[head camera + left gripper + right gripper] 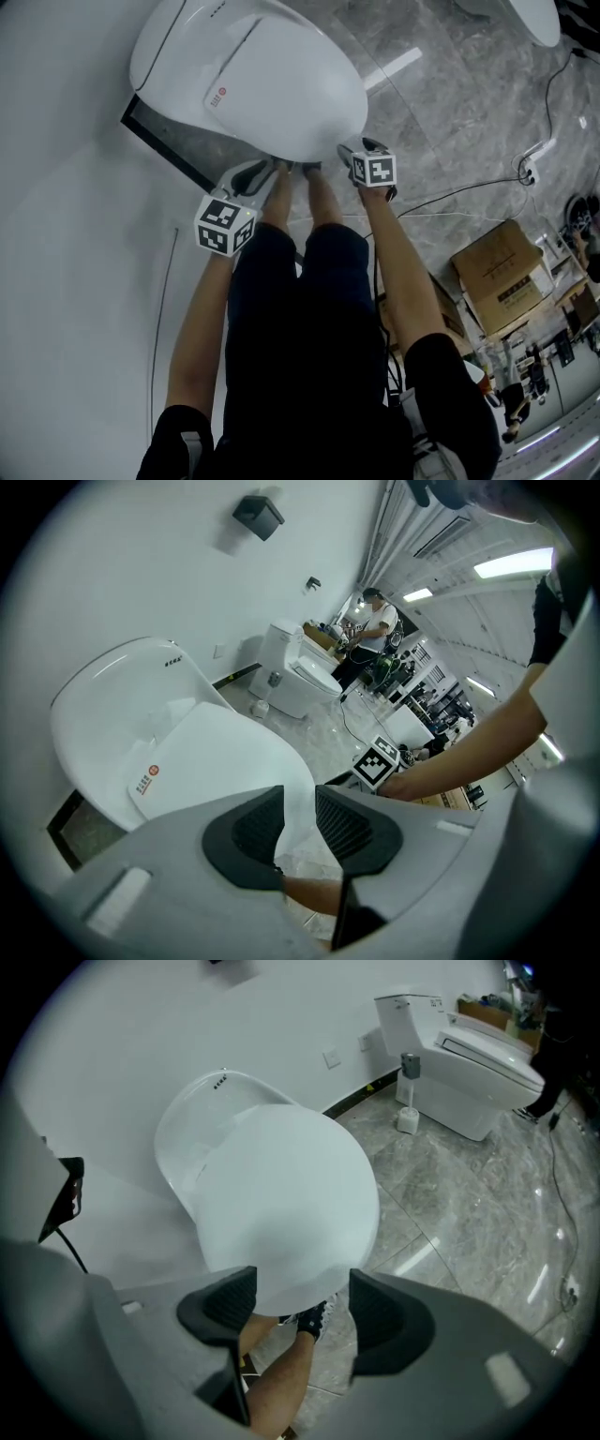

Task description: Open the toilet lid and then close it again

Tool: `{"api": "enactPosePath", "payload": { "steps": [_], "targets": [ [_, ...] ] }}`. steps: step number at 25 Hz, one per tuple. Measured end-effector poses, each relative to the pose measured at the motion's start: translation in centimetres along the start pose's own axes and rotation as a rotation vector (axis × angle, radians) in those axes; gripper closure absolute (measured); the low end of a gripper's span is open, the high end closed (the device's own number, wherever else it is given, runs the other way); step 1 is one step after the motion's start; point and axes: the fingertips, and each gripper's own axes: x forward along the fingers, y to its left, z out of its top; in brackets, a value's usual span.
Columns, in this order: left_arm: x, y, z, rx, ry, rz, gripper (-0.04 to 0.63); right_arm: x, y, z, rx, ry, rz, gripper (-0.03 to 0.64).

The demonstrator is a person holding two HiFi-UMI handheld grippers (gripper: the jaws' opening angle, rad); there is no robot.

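Observation:
A white toilet stands against the wall, and its lid bears a small label with a red dot. My left gripper is at the lid's front left rim, and the thin edge runs in between its dark ribbed pads, which are closed on it. At the front right rim, my right gripper has its jaws wide apart. The lid's rounded front edge sits in that gap, touching neither pad. Both grippers point steeply down.
The person's legs and dark shoes stand right under the lid's front. A second toilet stands further along the wall. Cardboard boxes, cables and a power strip lie on the marble floor at the right. Another person stands in the background.

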Motion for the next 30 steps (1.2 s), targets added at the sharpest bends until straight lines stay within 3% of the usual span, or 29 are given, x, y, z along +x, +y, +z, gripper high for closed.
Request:
{"api": "enactPosePath", "payload": {
  "steps": [6,10,13,16,19,21,26,30],
  "targets": [
    [-1.0,-0.3,1.3,-0.01,-0.038,0.023,0.483,-5.4,2.9,1.4,-0.156,-0.008,0.05,0.314],
    [-2.8,0.1,2.3,-0.037,-0.082,0.065,0.483,-9.8,4.9,4.4,-0.096,-0.126,0.154,0.321],
    [-4.7,0.5,3.5,-0.053,-0.112,0.097,0.489,-13.5,6.0,6.6,-0.094,-0.205,0.181,0.35],
    [-6.4,0.1,4.7,-0.011,-0.124,0.101,0.492,-17.1,7.4,7.9,-0.175,-0.252,0.186,0.464],
    [-8.2,-0.8,5.7,0.086,-0.104,0.106,0.492,-20.4,9.2,8.4,-0.26,-0.286,0.196,0.612],
    [-9.6,-1.2,6.3,0.107,-0.113,0.116,0.492,-22.4,10.5,8.4,-0.294,-0.307,0.214,0.614],
    [-12.5,-2.5,8.3,-0.015,-0.227,0.102,0.515,-27.3,13.0,9.1,-0.324,-0.403,0.269,0.614],
    [-13.6,-4.3,9.4,0.011,-0.239,0.084,0.529,-30.8,14.6,11.0,-0.353,-0.486,0.282,0.614]
  ]
}}
